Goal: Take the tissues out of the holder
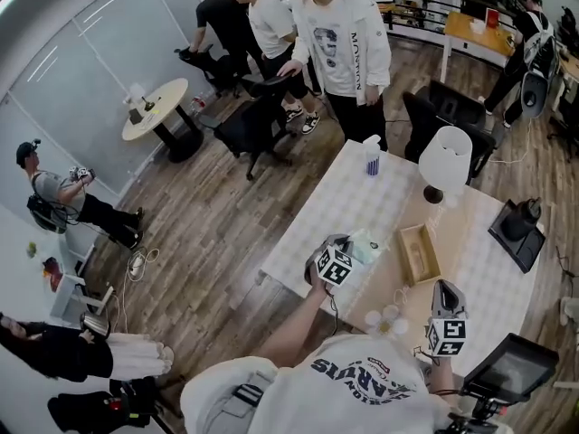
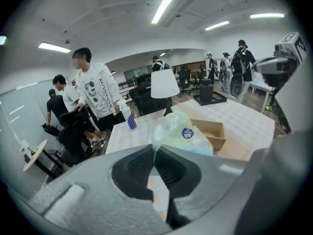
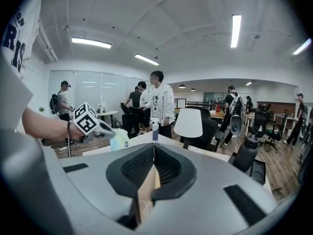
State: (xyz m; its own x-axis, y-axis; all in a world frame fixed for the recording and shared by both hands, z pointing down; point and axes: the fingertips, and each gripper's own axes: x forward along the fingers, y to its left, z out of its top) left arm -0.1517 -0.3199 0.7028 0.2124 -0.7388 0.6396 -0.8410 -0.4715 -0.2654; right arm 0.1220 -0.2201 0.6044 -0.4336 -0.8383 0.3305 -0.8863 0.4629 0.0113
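Over office table point(image 1: 362, 206), left fingers point(image 2: 133, 168) pinching tissues point(image 2: 183, 133) — right fingers point(image 3: 139, 168) clamping holder point(image 1: 418, 253), people point(image 1: 342, 39) behind

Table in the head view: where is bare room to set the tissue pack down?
Widest free patch: the table's white cloth between the spray bottle and the left gripper with the tissue pack. Another lies between the wooden holder and the black device. Crowded: the near edge, with small white round things and the right gripper.
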